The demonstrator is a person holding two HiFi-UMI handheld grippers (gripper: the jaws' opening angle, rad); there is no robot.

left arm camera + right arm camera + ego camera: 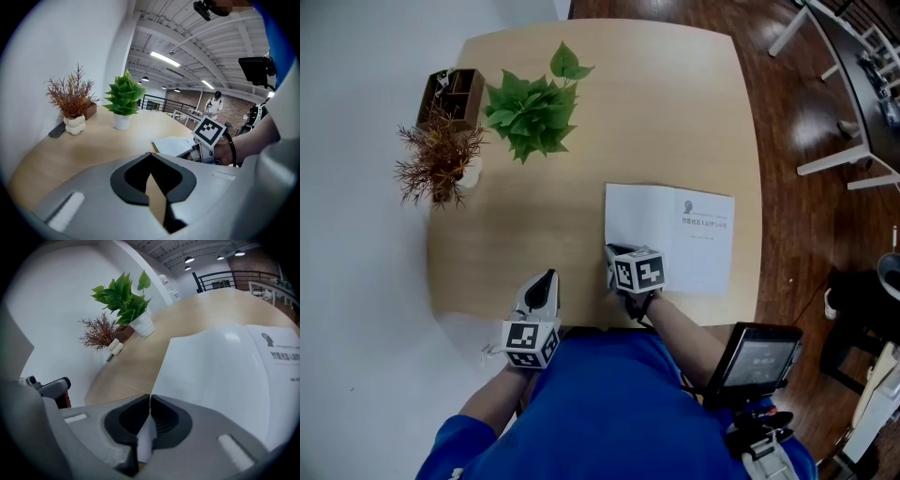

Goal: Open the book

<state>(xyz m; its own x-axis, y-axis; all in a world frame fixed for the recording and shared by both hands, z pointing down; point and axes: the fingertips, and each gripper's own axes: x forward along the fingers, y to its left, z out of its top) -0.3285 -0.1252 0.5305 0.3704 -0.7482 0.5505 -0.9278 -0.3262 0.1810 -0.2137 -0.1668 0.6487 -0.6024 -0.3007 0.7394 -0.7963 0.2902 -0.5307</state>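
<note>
Right gripper (150, 398), lower centre of frame, was pinching the book (675, 239) by its left page edge. Left gripper (150, 154), lower left, jaws together, held nothing.

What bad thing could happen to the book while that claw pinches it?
The right gripper pinches just the corner of the book's left page, so a hard tug might crease or tear it. The left gripper is shut, empty and off the book, so nothing pins it; it might slide on the table.

Pale wood table (675, 103); white wall (356, 281); dark wood floor (787, 122); ceiling strip lights (165, 59).
</note>
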